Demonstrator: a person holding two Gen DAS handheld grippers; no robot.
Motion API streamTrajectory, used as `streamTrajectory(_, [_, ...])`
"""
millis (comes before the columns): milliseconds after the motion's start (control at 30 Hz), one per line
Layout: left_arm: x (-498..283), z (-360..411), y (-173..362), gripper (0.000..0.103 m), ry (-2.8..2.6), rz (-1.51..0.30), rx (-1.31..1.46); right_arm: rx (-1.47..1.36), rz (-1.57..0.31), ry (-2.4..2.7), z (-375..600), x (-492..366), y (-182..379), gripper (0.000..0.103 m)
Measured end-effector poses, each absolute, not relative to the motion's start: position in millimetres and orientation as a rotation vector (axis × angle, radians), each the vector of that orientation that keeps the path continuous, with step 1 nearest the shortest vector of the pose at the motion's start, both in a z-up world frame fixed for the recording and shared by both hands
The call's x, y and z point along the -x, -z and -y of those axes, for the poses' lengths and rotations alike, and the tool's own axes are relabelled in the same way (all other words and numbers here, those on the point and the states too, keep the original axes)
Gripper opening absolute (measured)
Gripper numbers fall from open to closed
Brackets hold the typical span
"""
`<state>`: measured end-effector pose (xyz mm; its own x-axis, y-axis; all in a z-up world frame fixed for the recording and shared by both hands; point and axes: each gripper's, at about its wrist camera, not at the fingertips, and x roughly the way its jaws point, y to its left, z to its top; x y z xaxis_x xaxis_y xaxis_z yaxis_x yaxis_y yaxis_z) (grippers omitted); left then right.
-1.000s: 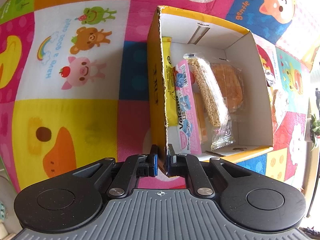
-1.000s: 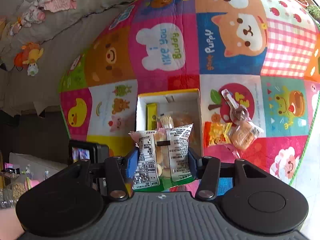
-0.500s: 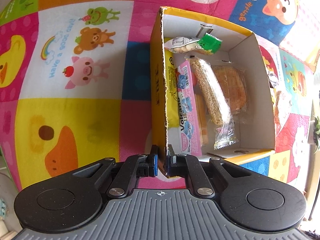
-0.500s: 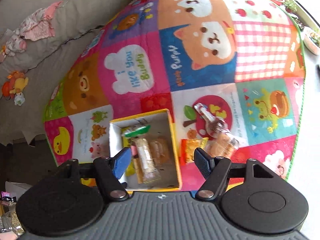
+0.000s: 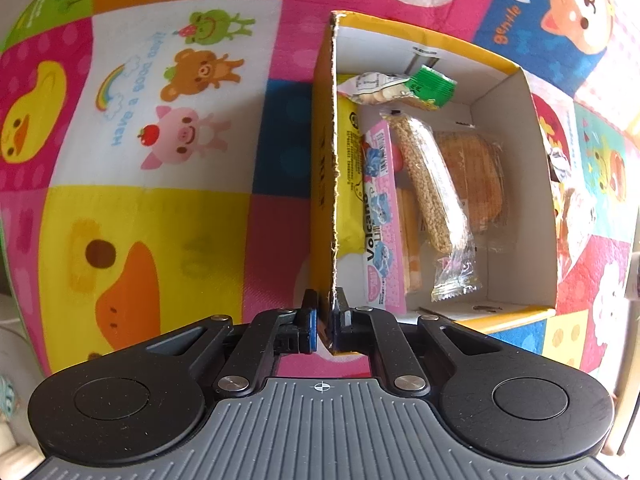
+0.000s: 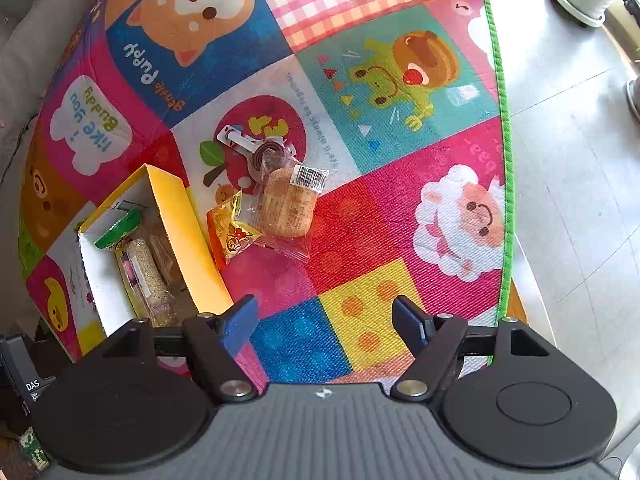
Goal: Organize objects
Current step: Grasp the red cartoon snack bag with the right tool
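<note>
Left wrist: left gripper [image 5: 325,320] jaws clamp box [image 5: 333,184] wall; right gripper [image 6: 325,322] empty.

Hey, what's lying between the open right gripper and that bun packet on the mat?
Nothing: in the right wrist view, only bare mat separates the right gripper from the bun packet.

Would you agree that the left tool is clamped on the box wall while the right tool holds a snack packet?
Not quite: the right tool is open and empty, as the right wrist view shows. The left tool is indeed clamped on the box wall.
</note>
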<state>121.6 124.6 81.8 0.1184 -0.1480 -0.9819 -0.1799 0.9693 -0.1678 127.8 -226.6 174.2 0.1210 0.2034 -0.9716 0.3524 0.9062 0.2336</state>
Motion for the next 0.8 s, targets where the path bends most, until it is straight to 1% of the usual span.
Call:
streamTrajectory(200, [-122.7, -118.7, -86.1, 0.008, -0.056, -1.468, 0.245, -0.493, -1.491, 0.049, 228.8, -152.8, -144.7, 0.077])
streamTrajectory(267, [-122.5, -115.6, -88.4, 0.008, -0.066, -1.468, 0.244, -0.414, -1.483, -0.027, 219.1, -163.9, -140.6, 0.077])
streamTrajectory(333, [-122.2, -115.6, -89.3, 0.008, -0.083, -1.467, 0.255, -0.238, -1.451, -0.152, 198.8, -173.8, -141.8, 0.077])
streamTrajectory(433, [-120.3, -118.8, -89.8, 0.008, -0.113, -1.462, 0.293, 0.161, -1.373, -0.363, 157.0, -178.3, -140.5, 0.077])
streamTrajectory(600, [-117.9, -121.1, -89.8, 0.008, -0.162, -1.449, 0.339, 0.731, -1.138, -0.717, 104.6, -159.7, -125.4, 0.077])
streamTrajectory(700, [-114.7, -122.9, -89.6, 0.008, -0.185, -1.433, 0.371, 0.903, -1.052, -0.858, 88.2, -155.7, -112.6, 0.077])
streamTrajectory(800, [-111.2, -123.6, -89.5, 0.009, -0.182, -1.411, 0.373, 0.952, -1.053, -0.937, 73.8, -163.9, -97.3, 0.077])
